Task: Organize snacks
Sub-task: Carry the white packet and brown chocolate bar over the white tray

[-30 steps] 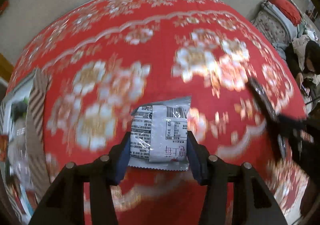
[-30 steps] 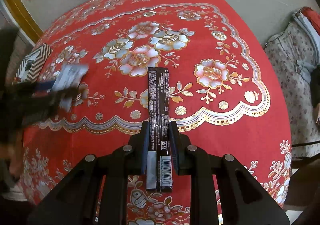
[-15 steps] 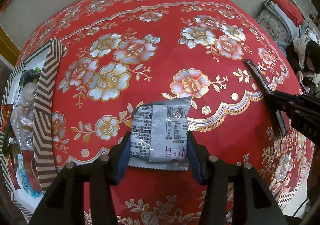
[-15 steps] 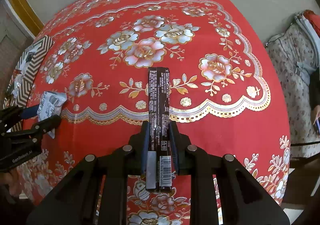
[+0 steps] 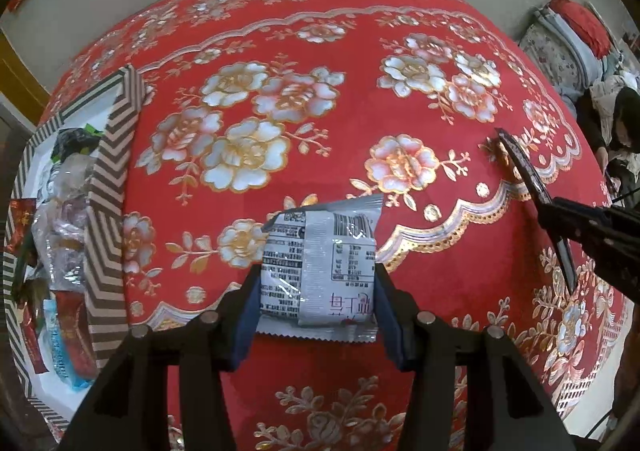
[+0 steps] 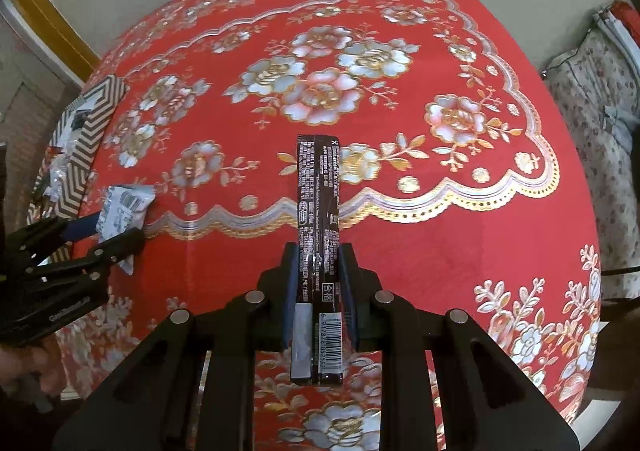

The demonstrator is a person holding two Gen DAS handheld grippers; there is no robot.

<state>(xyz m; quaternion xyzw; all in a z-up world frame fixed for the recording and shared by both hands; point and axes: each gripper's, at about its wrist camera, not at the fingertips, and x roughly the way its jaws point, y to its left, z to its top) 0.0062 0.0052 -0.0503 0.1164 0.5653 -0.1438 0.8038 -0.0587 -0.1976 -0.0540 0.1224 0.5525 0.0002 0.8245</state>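
The left gripper [image 5: 316, 283] clamps a grey snack packet [image 5: 320, 271] above the desk [image 5: 360, 131], near the left edge. The right gripper [image 6: 318, 271] pinches a long dark snack bar [image 6: 318, 211]. Far left sits a zigzag-patterned box [image 5: 108, 191] holding snacks.

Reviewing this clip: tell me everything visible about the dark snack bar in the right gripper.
The dark brown snack bar is a long, narrow, glossy foil wrapper with fine white print, a centre seam, a barcode and a grey panel at its near end. The right gripper is shut on its lower part, pads pressing both long edges. It juts forward, held above the red floral tablecloth. From the left wrist view it appears edge-on as a thin dark strip.
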